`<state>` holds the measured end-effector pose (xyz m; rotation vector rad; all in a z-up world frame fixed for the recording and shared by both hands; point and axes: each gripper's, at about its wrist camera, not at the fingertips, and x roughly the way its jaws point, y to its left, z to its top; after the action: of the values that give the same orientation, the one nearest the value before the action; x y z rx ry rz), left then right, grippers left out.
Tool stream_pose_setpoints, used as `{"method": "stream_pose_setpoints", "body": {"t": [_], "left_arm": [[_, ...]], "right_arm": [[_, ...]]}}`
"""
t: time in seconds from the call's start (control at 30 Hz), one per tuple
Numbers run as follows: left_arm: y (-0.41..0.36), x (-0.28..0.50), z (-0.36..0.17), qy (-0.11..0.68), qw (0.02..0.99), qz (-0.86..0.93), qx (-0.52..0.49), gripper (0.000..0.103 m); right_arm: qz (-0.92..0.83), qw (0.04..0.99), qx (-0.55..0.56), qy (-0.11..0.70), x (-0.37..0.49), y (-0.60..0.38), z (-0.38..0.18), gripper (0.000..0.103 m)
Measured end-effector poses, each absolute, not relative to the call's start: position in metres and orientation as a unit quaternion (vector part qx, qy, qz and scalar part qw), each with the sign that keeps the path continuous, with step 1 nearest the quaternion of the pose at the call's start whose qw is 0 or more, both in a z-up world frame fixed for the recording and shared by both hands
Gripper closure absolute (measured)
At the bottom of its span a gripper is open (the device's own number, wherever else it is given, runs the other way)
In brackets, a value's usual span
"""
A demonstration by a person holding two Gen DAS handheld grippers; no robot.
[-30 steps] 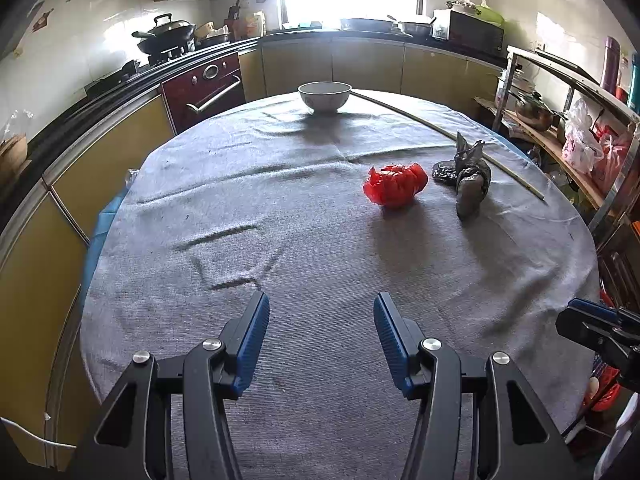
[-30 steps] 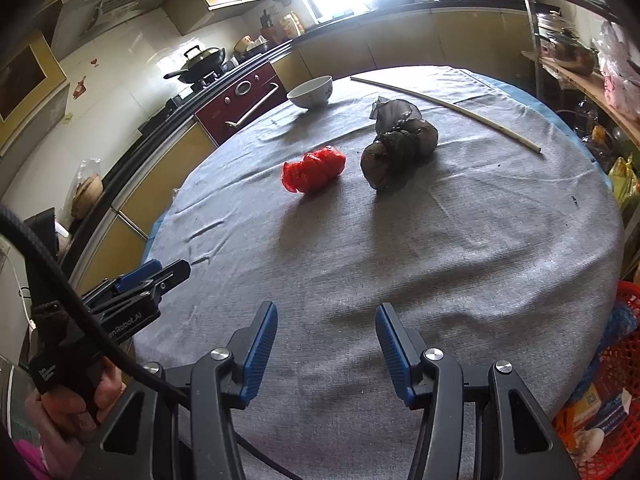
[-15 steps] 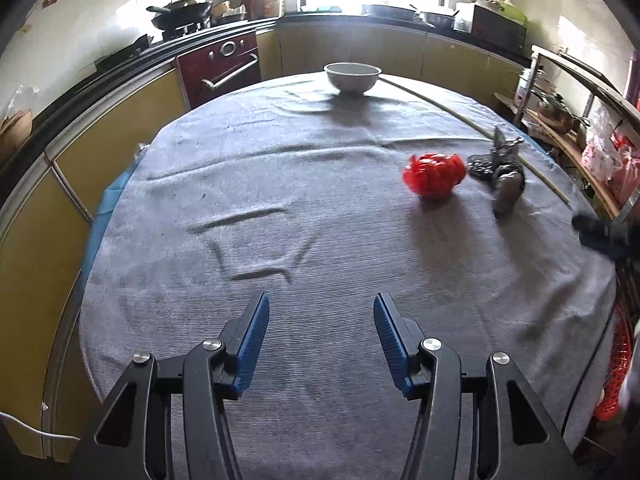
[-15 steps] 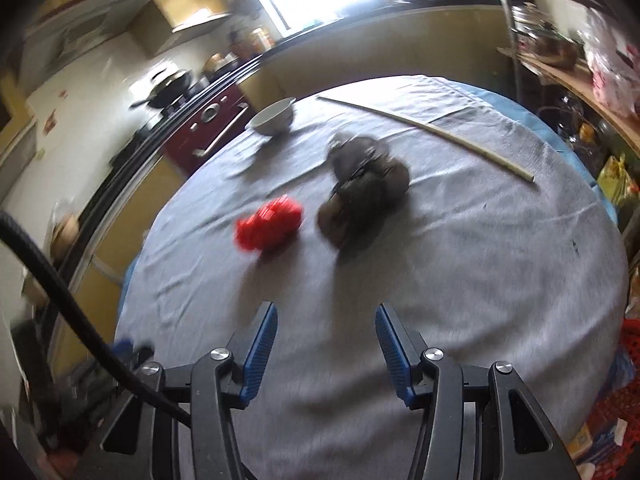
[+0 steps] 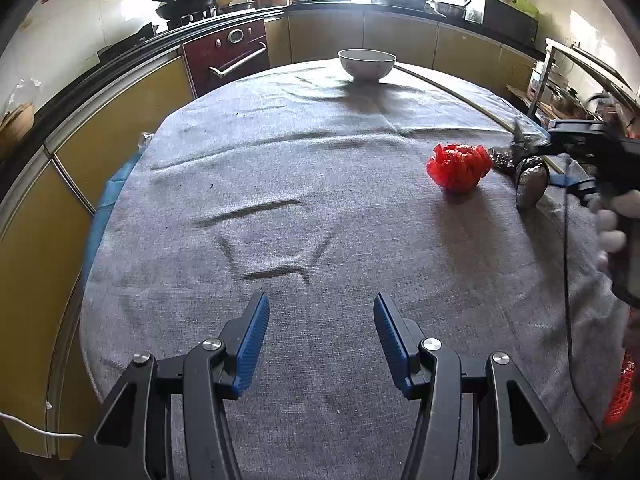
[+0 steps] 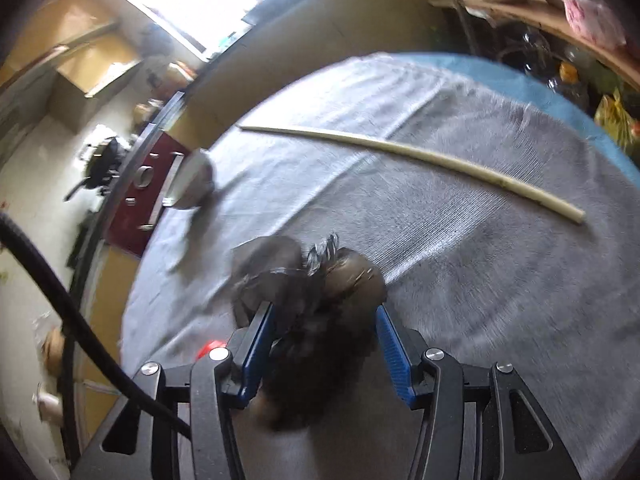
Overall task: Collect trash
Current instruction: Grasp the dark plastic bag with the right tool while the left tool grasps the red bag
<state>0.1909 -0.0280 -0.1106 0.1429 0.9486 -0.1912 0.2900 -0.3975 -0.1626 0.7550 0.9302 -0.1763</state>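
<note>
A crumpled dark grey plastic bag point(image 6: 316, 300) lies on the grey tablecloth, between the open fingers of my right gripper point(image 6: 324, 336), which straddles it without closing. The bag also shows at the right of the left wrist view point(image 5: 530, 182), with the right gripper's body point(image 5: 592, 148) over it. A crumpled red plastic bag point(image 5: 459, 168) lies just left of it; only a red sliver point(image 6: 208, 348) shows in the right wrist view. My left gripper point(image 5: 321, 332) is open and empty above the near part of the table.
A white bowl point(image 5: 367, 64) stands at the table's far edge. A long pale stick point(image 6: 420, 156) lies across the far right of the cloth point(image 5: 280, 168). Kitchen counters and an oven point(image 5: 228, 56) ring the table. A red basket point(image 5: 620, 396) sits below its right edge.
My right gripper has moved forward over the table until its open fingers straddle the dark grey bag. My left gripper has shifted slightly, staying open and low at the near side.
</note>
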Motion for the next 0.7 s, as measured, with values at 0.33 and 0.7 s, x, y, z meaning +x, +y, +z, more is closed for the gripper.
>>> {"method": "stream_pose_setpoints", "body": {"t": [0.33, 0.7], "left_arm": [[-0.035, 0.213, -0.098, 0.449, 0.885, -0.116, 0.044, 0.048], [-0.121, 0.296, -0.091, 0.431, 0.871, -0.233, 0.025, 0.029]], "right_arm": [[-0.062, 0.843, 0.288, 0.451, 0.305, -0.364, -0.172, 0.058], [-0.016, 0.881, 0.246, 0.404, 0.223, -0.347, -0.139, 0.059]]}}
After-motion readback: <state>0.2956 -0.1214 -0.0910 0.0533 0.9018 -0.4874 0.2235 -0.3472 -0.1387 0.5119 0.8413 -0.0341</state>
